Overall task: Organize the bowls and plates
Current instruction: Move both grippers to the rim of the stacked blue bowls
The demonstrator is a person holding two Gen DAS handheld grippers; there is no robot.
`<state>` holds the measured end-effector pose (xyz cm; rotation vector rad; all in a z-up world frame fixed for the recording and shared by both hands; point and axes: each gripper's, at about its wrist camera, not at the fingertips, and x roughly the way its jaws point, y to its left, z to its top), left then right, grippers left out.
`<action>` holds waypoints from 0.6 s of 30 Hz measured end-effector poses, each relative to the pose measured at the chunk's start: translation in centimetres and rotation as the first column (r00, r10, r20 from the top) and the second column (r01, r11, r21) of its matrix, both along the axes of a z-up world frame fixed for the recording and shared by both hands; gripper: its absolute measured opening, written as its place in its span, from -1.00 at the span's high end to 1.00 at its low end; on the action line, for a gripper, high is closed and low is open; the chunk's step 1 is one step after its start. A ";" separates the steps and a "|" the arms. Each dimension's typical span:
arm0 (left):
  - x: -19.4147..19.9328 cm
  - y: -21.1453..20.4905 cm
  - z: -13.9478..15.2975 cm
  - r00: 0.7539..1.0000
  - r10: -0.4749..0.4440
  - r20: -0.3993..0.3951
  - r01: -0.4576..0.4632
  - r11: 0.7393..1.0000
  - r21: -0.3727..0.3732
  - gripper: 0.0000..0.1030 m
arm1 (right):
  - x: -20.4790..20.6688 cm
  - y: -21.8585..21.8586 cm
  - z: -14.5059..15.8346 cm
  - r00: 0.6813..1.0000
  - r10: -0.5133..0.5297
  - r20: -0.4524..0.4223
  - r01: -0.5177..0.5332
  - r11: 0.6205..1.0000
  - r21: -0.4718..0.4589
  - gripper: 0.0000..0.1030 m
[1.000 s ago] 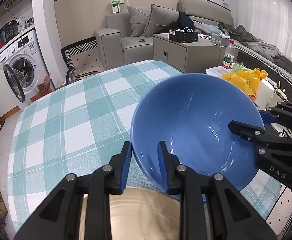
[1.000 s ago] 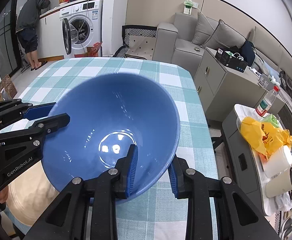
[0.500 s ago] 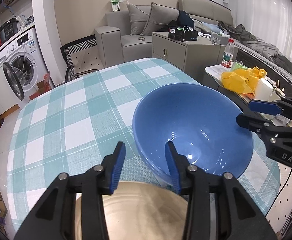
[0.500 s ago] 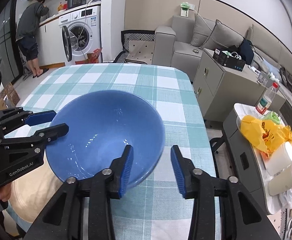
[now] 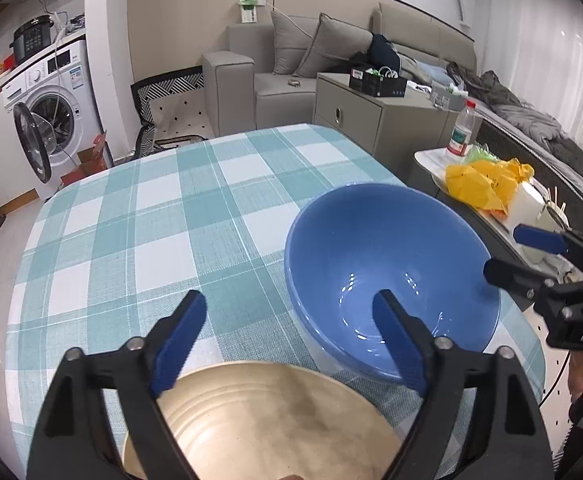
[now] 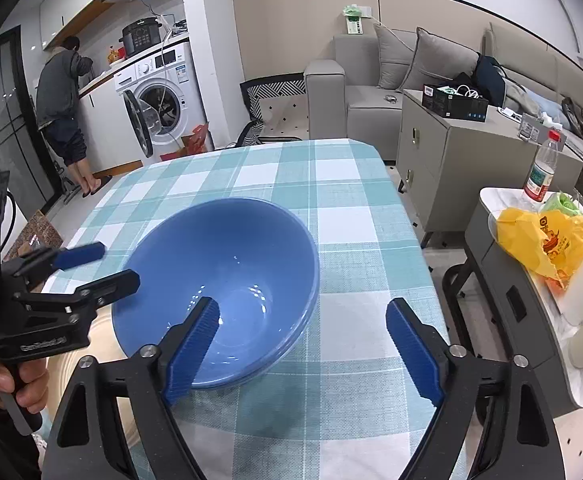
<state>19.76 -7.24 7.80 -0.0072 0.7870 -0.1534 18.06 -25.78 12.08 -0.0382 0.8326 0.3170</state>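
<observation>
A blue bowl (image 5: 391, 268) sits upright on the desk (image 5: 163, 216), which is covered with a teal-and-white checked cloth. In the left wrist view the bowl fills the lower right of the frame; in the right wrist view (image 6: 219, 276) it lies at lower centre-left. A second blue rim shows just under its edge, so it appears to rest nested in another bowl. Just beside it, at the bottom of the left wrist view, lies a beige plate (image 5: 267, 424) with ringed grooves; whether plate and bowl touch cannot be told.

The left gripper (image 5: 291, 344) is released, its jaws opening wide: one blue pad stands over the cloth, the other over the bowl's near rim, and neither presses on it. The right gripper (image 6: 303, 352) is likewise let go and opening, one pad over the bowl's inside, the other over the cloth to the right, with the rim between them but free.

A hand (image 6: 7, 384) at the lower left of the right wrist view grasps the left gripper's handle.
</observation>
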 end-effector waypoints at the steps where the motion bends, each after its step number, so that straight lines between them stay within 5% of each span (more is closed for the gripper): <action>1: -0.1 0.0 0.1 1.000 -0.002 0.005 0.002 1.000 0.001 -0.71 | -0.1 0.0 -0.1 1.000 -0.001 0.002 0.001 1.000 0.007 -0.88; 5: -0.2 -0.1 0.2 1.000 0.007 0.016 -0.007 1.000 0.021 -0.99 | -0.1 -0.1 -0.5 1.000 -0.005 0.001 0.005 0.999 0.040 -0.98; 18: 0.3 0.2 -0.3 1.000 0.025 0.002 -0.025 1.000 0.010 -1.00 | 0.2 -2.2 -1.6 0.998 -0.064 0.002 0.062 0.984 0.167 -0.98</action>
